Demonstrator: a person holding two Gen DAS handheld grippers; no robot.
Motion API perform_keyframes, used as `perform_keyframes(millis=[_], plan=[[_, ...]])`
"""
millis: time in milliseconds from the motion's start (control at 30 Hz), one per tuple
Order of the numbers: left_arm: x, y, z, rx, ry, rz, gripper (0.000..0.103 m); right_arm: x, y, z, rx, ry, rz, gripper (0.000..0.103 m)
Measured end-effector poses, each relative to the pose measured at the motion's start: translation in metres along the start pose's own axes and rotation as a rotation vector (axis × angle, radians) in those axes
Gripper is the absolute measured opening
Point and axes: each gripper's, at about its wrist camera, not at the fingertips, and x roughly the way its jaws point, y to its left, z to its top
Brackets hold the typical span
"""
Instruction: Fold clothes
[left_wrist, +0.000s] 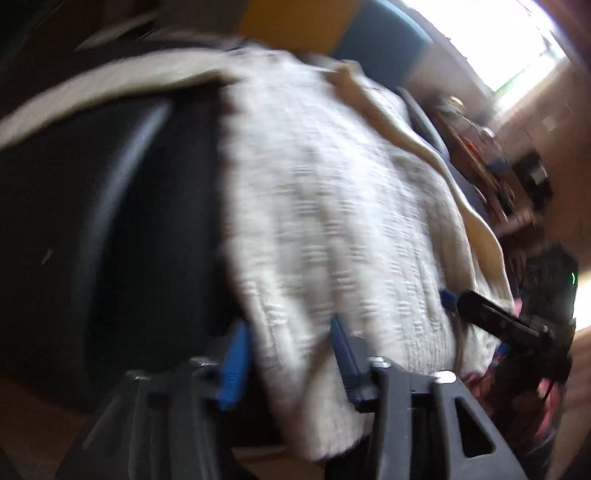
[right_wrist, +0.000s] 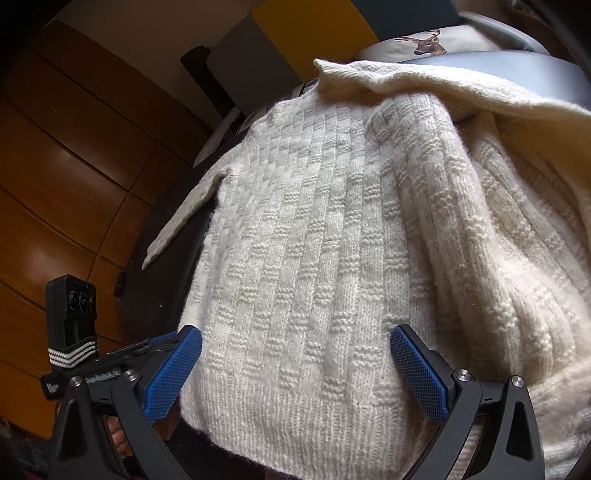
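Your right gripper (right_wrist: 295, 373) had its jaws spread wide, one blue pad (right_wrist: 173, 373) on each side of the ribbed hem of the cream knit sweater (right_wrist: 314, 240). The hem ran between the jaws, but neither pad was visibly pressing on it, so the wool was not pinched. Ahead of those jaws the sweater lay spread over a dark rounded surface (right_wrist: 155, 280), its basket-weave body stretching away from you. One sleeve (right_wrist: 184, 218) trailed off to the left of the jaws, and a folded mass of the same wool was bunched up to their right. Beyond the sweater, a cushion with a deer print (right_wrist: 421, 42) sat at the far end.

Your left gripper (left_wrist: 288, 365) showed only in a blurred view. Its jaws stood apart as well, with the edge of the sweater (left_wrist: 332, 221) hanging down between the two blue pads; whether either pad touched the wool could not be made out. The dark surface (left_wrist: 92, 221) lay to the left of those jaws. To their right, your right gripper (left_wrist: 491, 314) reached in at the sweater's far edge.
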Motion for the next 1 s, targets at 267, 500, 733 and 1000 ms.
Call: perform_keyframes(millis=[267,500,733,1000], plan=[[-0.055,0.052,0.035,-0.098,-0.127,0.026,0.007,-0.041,-0.023,-0.005,0.06,-0.081,0.009,0.103],[-0.039,0.066,0.027,-0.125,-0.071,0.086,0.011,-0.114,-0.019,-0.004,-0.021,-0.242,-0.233,0.103],[-0.048,0.035,0.033,-0.001,-0.151,0.041,0.018,-0.162,-0.085,-0.028,0.219,-0.238,-0.457,0.103],[0.027,-0.025,0.028,0.174,0.019,0.082,0.018,-0.129,-0.094,-0.033,0.246,-0.187,-0.47,0.043]])
